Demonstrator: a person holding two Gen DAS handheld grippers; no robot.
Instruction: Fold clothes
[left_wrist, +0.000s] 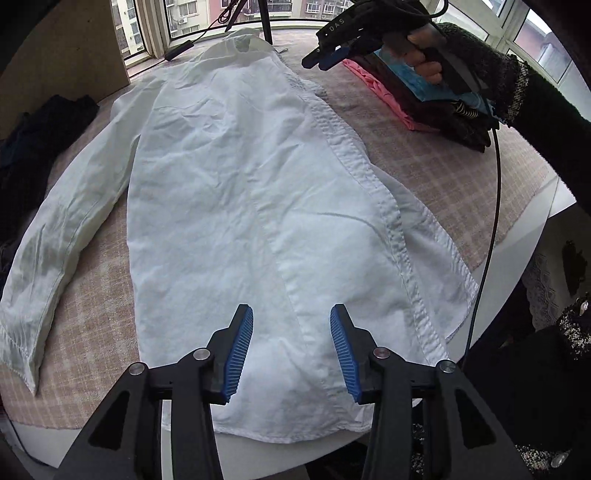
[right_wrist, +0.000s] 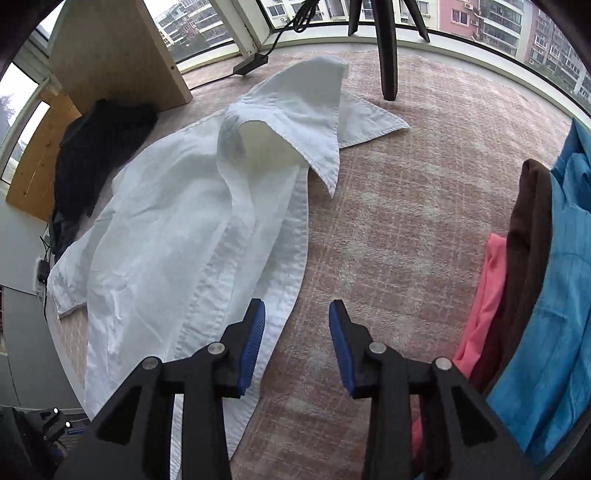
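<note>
A white button shirt (left_wrist: 229, 177) lies lengthwise on the pink checked cloth (left_wrist: 436, 173), one side folded in, its left sleeve (left_wrist: 55, 240) stretched out. My left gripper (left_wrist: 291, 350) hovers open above the shirt's hem, with nothing between its blue pads. In the left wrist view the right gripper (left_wrist: 314, 61) is held by a hand in a dark sleeve at the top right. In the right wrist view the shirt (right_wrist: 177, 236) runs away to its upturned collar (right_wrist: 295, 118). My right gripper (right_wrist: 297, 339) stands open over the shirt's button edge and the bare cloth (right_wrist: 406, 221), holding nothing.
A stack of folded clothes, pink, brown and blue (left_wrist: 436, 99), sits at the right; the same stack (right_wrist: 535, 277) fills the right edge of the right wrist view. Dark garments (right_wrist: 99, 147) lie at the left by a wooden board (right_wrist: 110, 51). A tripod leg (right_wrist: 388, 48) stands beyond the collar.
</note>
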